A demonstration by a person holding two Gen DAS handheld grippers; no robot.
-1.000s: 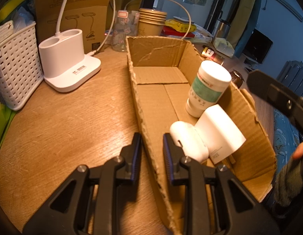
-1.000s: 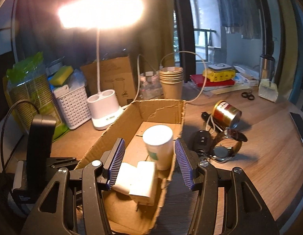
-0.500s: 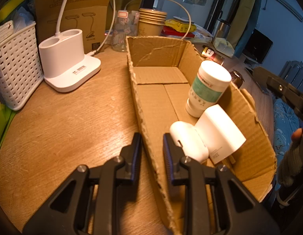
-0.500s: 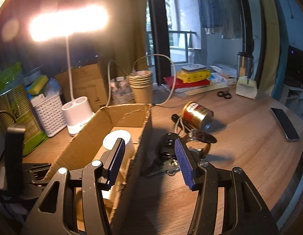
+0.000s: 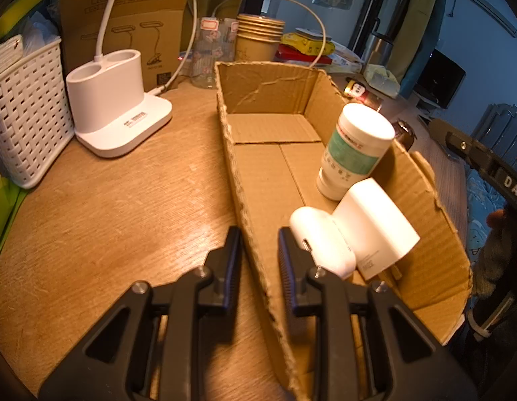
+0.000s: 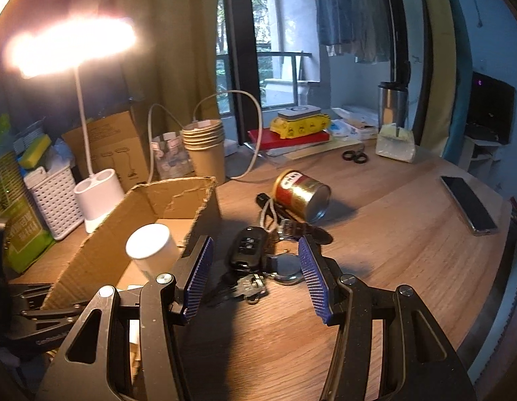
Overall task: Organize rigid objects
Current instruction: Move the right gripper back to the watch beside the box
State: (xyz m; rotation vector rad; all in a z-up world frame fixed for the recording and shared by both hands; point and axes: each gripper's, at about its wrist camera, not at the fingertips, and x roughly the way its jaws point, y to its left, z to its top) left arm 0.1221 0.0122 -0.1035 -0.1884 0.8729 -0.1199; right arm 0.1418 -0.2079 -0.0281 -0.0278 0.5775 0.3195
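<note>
- Cardboard box (image 5: 258, 180) sits open on the wooden bench (image 5: 108, 207), its torn near wall standing between the two jaws of the left tongs (image 5: 256, 250).
- Left tongs sit nearly together, astride that wall; whether the pads actually press the cardboard cannot be told.
- Inside the box: a white bottle (image 5: 353, 153) with a green label, upright, a white charger (image 5: 375, 225) and a small white case (image 5: 320, 245), these two touching.
- Right tongs (image 6: 255, 274) are spread wide and empty, low over a black car key (image 6: 246, 249) beside the box's outer wall.
- Just beyond the key lie a wristwatch (image 6: 287, 267), a cord and a gold can (image 6: 302, 195) on its side.
- Likely next step: closing on the key to carry it into the box.
- Risks: the wide jaws could catch the watch along with the key; attached keys may dangle and snag the cord; the can could roll if nudged; the soft box wall may buckle if pulled.
</note>
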